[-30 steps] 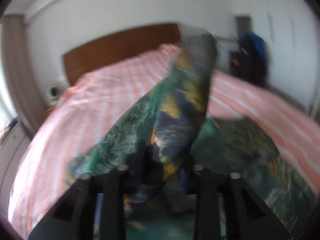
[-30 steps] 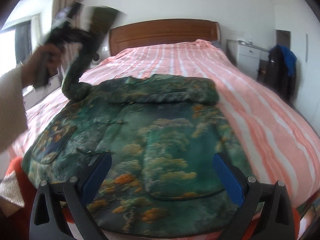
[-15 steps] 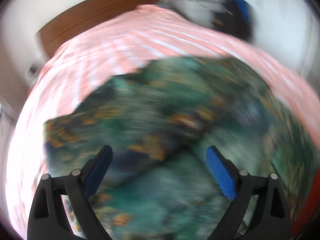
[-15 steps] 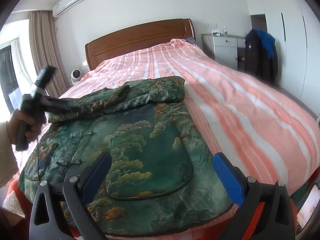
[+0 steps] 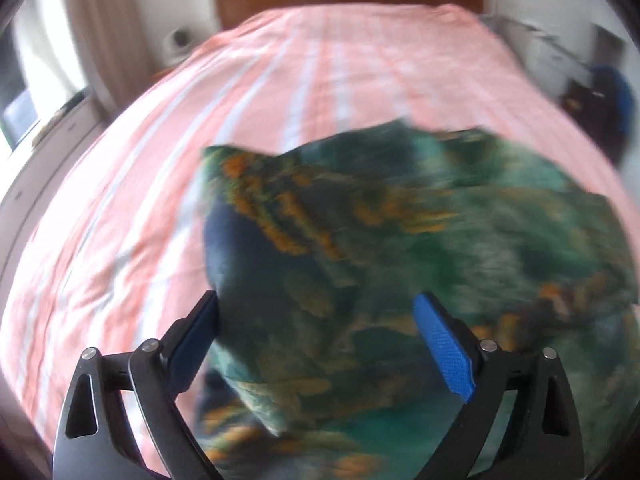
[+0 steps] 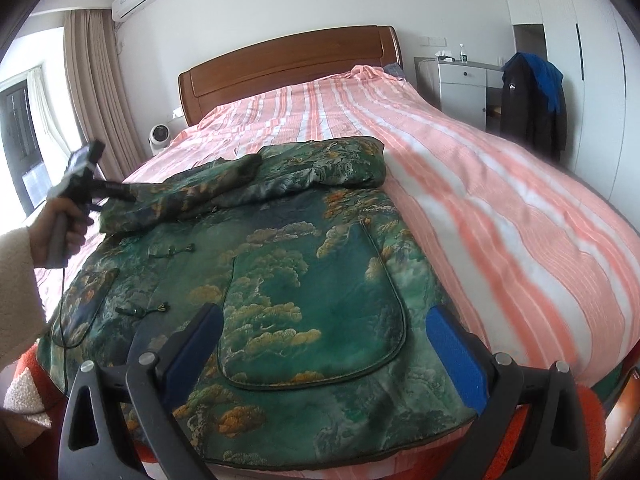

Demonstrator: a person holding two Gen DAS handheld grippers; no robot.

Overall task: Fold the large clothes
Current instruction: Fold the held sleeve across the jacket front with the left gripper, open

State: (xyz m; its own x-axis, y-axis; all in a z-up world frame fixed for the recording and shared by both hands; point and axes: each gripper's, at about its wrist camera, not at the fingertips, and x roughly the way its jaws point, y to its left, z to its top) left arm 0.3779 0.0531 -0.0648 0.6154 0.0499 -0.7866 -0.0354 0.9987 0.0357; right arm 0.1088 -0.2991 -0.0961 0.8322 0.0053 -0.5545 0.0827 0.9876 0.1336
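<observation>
Sleeve (image 6: 192, 196) folded across jacket (image 6: 312, 300); left gripper (image 5: 316, 340) and right gripper (image 6: 324, 352) both spread wide, empty. Next, probably gripping hem.

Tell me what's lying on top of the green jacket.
A folded-over sleeve lies across the green jacket's upper part, by the collar. Whatever is beneath the sleeve is covered.

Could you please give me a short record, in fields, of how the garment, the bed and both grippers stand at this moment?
Garment: green padded jacket with a gold cloud-and-tree print, spread flat, front up
Sleeves: both folded across the chest; left one lies on top
Surface: bed with a pink and white striped cover
Left gripper: open, above the sleeve, gripping nothing
Right gripper: open, empty, over the hem
Background: wooden headboard
</observation>
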